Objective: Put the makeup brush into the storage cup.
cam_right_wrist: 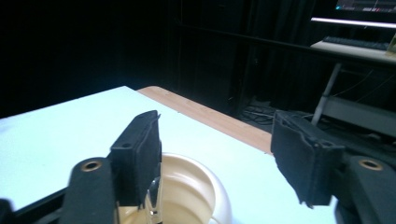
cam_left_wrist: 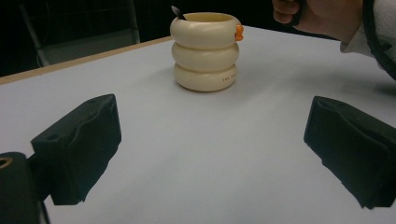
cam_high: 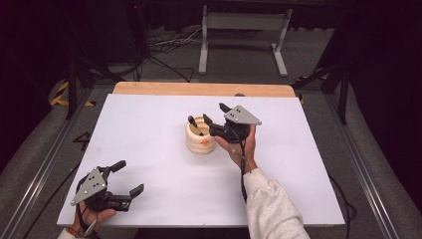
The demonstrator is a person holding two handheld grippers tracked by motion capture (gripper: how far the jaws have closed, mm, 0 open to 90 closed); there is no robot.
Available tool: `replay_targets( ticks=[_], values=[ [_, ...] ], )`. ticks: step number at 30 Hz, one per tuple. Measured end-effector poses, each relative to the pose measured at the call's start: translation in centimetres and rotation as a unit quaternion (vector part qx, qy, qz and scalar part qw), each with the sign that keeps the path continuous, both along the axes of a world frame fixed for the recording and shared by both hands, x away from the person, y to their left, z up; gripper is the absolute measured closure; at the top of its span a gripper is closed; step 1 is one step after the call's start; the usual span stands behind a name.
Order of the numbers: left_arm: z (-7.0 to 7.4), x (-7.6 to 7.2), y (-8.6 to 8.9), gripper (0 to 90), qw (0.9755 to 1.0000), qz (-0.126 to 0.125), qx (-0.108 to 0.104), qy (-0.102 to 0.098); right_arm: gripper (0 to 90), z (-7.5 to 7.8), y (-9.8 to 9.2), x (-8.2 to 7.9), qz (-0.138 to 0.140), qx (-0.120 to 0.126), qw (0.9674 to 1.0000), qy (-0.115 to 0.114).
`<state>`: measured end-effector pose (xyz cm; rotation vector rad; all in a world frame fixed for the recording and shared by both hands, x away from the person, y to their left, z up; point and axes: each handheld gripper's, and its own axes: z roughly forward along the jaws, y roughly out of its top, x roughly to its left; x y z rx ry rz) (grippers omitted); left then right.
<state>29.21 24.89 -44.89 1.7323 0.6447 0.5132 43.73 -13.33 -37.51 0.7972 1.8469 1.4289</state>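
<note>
Broadly, the bench (cam_high: 149, 164) is the biggest thing: a white top with a strip of bare wood along its far edge, standing on grey carpet with cables and a metal frame beyond it. Near the middle of the bench, a little to the right, stands a cream ribbed holder (cam_high: 200, 135), shaped like three stacked rings, with a small orange spot (cam_high: 204, 141) on its near right side. A thin dark stick (cam_left_wrist: 178, 12) leans out of its open top; what it is cannot be told from so little showing.

At the near left corner the left hand-held gripper (cam_high: 127, 178) hovers over the bench, its jaws spread wide and empty, pointing right toward the holder, which is well apart from it. The person's left hand (cam_high: 94, 215) grips it from below.

Right beside the holder, on its right, the right hand-held gripper (cam_high: 214, 113) is held by the right hand (cam_high: 244, 144), white sleeve trailing to the near edge. Its jaws are parted with nothing between them; one pad (cam_right_wrist: 140, 154) sits just above the holder's rim, the other toward the far side.
</note>
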Motion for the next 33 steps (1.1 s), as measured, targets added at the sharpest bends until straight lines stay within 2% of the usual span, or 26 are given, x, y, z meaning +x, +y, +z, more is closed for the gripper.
replay_targets(
  ticks=[9,14,28,33],
  values=[
    [0.0,0.0,0.0,5.1,1.0,0.004,-0.002,-0.003,21.7,0.6,-0.1,-0.6,-0.009,-0.018,0.9996,-0.018],
    [-0.1,0.2,0.1,5.1,1.0,0.004,0.001,0.0,15.1,0.8,-0.1,-1.0,-0.027,-0.024,0.999,-0.025],
    [-0.1,0.1,0.1,5.1,1.0,0.003,0.003,0.0,12.9,1.8,-0.9,-1.9,-0.036,-0.032,0.9981,-0.039],
    [-0.1,0.2,0.1,5.0,1.0,0.003,0.003,0.001,14.0,2.3,-1.5,-2.3,-0.043,-0.033,0.9972,-0.052]
  ],
)
